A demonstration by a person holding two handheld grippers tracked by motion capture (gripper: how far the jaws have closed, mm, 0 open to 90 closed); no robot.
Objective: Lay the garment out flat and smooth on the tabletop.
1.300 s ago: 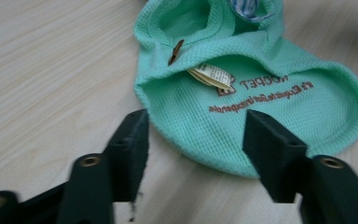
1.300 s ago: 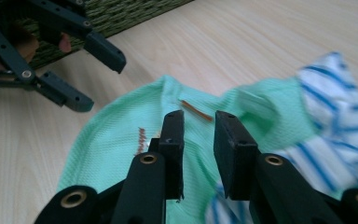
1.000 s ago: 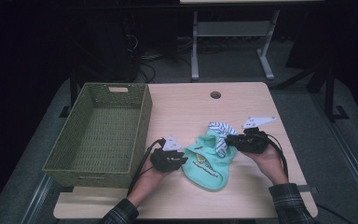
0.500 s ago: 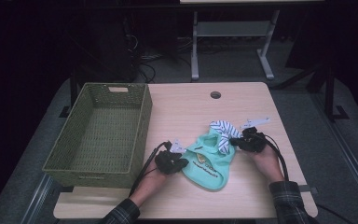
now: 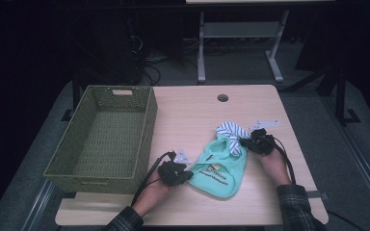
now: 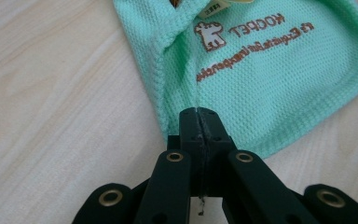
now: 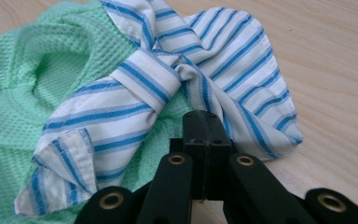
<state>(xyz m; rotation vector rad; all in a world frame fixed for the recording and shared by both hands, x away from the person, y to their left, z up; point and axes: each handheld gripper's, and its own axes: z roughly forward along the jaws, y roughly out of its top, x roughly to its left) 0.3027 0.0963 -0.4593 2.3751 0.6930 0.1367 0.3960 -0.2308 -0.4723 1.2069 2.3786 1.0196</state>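
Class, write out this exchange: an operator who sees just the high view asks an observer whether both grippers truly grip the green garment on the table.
Observer: In the left gripper view, the left gripper has its jaws shut on the green garment at its hem.
Operator: And the right one?
Observer: The right gripper is shut on the striped collar, which is tied in a knot.
Operator: Any print on the cloth?
Observer: A brown dog logo beside brown lettering.

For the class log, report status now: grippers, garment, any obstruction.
Left gripper shut on mint garment hem. Right gripper shut at its striped collar. Garment flat on table, beside green basket. Nothing in the way.
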